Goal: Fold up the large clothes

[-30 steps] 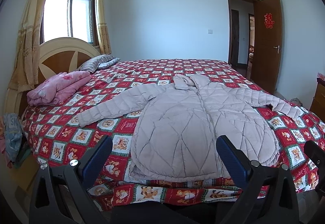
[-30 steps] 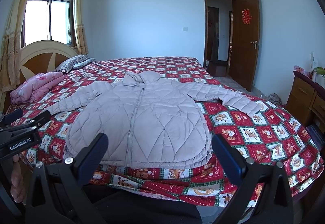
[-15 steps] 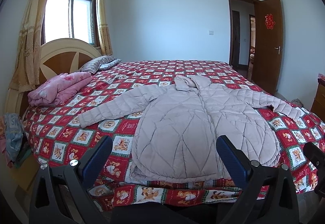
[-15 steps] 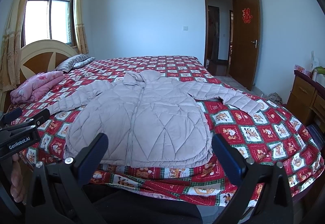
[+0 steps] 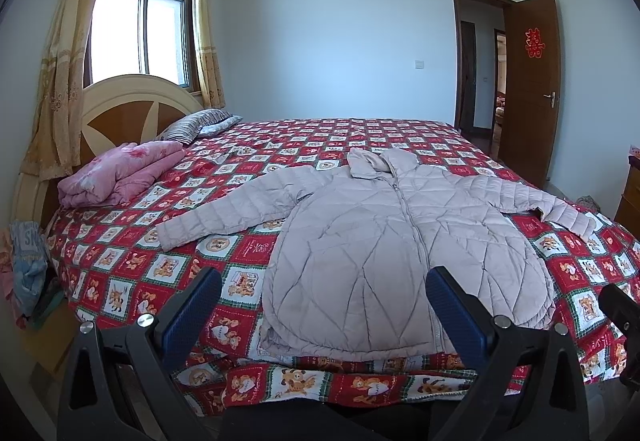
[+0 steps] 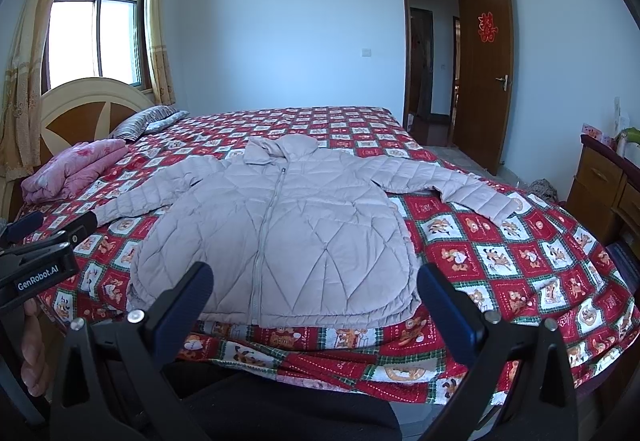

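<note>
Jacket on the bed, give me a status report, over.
Left gripper and right gripper open, empty, short of the bed. Jacket flat, zipped, sleeves spread, unfolded. Nothing lying on it.

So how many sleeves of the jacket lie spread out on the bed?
2. The left sleeve of the quilted jacket stretches toward the pink blanket; the right sleeve stretches toward the door side. Neither is folded in.

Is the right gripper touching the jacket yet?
Apart. In the right wrist view the right gripper is open and empty, its fingers held before the bed edge, short of the jacket lying flat on the bedspread.
</note>
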Motion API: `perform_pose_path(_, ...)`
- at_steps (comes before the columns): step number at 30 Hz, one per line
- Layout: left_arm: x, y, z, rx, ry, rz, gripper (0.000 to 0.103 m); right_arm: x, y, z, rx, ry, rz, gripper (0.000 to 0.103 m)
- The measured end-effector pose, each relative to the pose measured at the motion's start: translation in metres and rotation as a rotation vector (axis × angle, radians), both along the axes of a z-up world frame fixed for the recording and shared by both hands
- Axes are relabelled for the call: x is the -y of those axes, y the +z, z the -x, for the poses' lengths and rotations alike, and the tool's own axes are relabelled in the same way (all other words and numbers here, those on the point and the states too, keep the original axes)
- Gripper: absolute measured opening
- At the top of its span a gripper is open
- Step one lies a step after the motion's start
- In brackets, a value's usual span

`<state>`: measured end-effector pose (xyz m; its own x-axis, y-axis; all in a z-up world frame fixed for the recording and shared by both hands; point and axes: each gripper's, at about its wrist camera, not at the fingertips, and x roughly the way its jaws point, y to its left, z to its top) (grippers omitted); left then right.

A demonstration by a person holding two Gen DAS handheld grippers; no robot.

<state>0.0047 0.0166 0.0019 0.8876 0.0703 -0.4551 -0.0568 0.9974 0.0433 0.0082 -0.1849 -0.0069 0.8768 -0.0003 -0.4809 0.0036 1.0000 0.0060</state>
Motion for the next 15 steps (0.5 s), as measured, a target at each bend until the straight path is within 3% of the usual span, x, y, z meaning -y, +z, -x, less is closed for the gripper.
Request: perform_pose_path(15, -0.0008, 0.0018, 0.0, 0.003, 0.002, -0.004, 0.102, -0.0021, -0.0032, 0.0003, -0.008, 0.003, -0.006, 0.103)
